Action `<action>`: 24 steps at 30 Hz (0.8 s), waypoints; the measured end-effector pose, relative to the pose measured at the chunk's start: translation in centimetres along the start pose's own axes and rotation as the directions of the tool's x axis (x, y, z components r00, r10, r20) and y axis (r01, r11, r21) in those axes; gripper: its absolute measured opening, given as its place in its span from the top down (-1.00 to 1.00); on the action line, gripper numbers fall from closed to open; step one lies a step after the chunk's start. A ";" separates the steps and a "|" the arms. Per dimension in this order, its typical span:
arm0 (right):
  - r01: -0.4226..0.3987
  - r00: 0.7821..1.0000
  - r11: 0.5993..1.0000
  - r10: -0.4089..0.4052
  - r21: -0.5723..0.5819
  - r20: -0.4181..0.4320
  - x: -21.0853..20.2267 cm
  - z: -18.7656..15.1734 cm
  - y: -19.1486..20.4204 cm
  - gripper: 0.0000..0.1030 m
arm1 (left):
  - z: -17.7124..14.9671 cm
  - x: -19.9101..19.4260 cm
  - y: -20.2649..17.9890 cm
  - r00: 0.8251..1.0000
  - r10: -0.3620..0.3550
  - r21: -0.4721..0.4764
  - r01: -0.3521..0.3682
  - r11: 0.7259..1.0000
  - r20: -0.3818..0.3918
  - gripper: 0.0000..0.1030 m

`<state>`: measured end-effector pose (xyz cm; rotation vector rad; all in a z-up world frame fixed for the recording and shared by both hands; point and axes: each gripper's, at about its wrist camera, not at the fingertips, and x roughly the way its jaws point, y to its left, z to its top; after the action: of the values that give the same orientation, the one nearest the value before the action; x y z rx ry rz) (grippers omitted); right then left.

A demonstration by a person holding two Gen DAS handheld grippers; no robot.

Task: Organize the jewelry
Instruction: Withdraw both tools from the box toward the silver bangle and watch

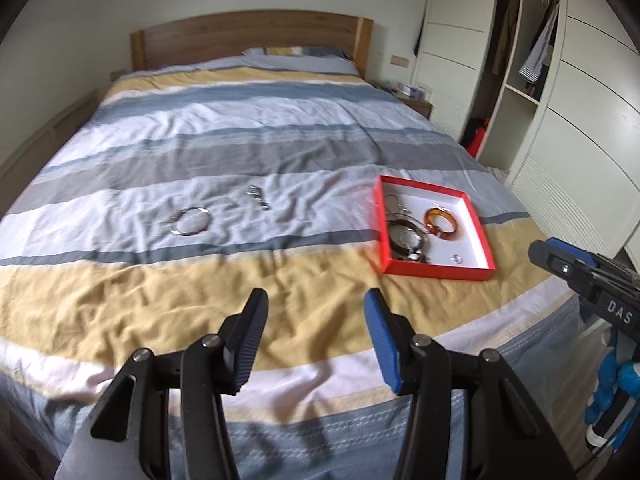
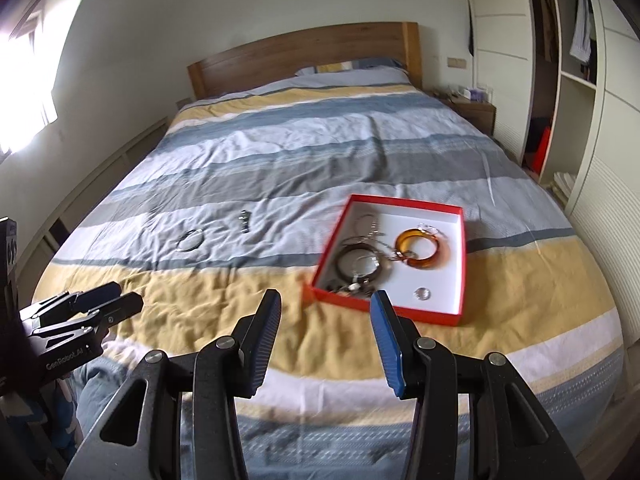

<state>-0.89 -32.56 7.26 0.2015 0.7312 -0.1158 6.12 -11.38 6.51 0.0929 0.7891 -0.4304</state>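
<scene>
Both tools hang over the foot of the bed (image 1: 168, 304), left tool (image 1: 316, 344) and right tool (image 2: 326, 344) each parted and holding nothing. The red tray (image 2: 464, 240) sits right with an amber bangle (image 2: 416, 255) inside; a silver bangle (image 1: 191, 221) and clasp piece (image 1: 258, 199) lie loose on the bedspread, nothing blocking them.

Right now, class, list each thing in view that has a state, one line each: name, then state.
Left gripper: open, empty.
Right gripper: open, empty.
Red box: lidless, holding jewelry.
Amber bangle: lying in the box.
Silver bangle: loose on the bedspread.
Small metal piece: loose on the bedspread.
</scene>
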 end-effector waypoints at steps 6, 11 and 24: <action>-0.029 0.999 0.999 0.029 -0.025 0.012 -1.8 -1.4 3.6 0.11 | -2.1 -3.2 2.6 0.998 0.055 -0.039 -0.053 0.998 0.040 0.07; -0.051 0.999 0.996 0.051 -0.080 0.008 -2.6 -2.3 6.9 0.11 | -3.1 -5.6 4.4 0.994 0.089 -0.074 -0.084 0.994 0.067 0.07; -0.078 0.994 0.988 0.087 -0.136 0.063 -5.4 -2.6 10.0 0.03 | -4.7 -8.4 7.7 0.984 0.148 -0.147 -0.132 0.980 0.099 0.07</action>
<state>-4.83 -22.03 10.38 0.0997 0.6581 0.0054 0.91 -0.37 8.51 -0.0066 0.6981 -0.2433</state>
